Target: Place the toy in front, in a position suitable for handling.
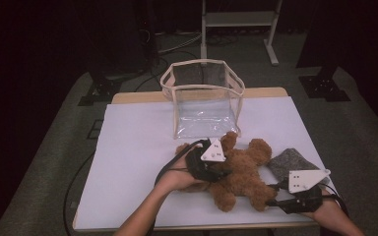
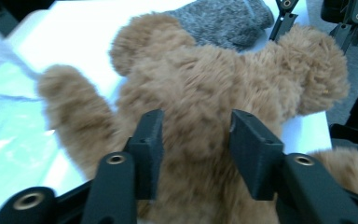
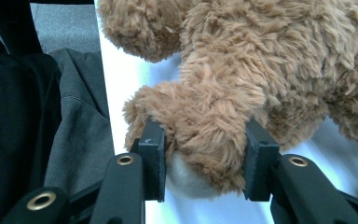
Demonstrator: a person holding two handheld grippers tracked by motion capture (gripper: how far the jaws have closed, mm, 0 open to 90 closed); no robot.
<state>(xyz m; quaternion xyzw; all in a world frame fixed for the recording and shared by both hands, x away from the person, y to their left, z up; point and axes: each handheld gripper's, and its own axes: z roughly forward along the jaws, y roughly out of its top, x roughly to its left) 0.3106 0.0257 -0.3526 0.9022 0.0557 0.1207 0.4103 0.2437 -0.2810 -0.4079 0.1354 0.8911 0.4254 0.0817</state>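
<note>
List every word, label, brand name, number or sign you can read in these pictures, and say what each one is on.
None: no readable text appears in any view.
Teddy bear: plain brown fur, no tag or label visible.
Clear bag: transparent walls with cream trim, no print.
Grey knitted cloth: no label visible.
White plates on the left gripper and right gripper: only small dots, no lettering.

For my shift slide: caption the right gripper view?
Right gripper clamps the brown teddy bear by one plush limb above the white table.
</note>
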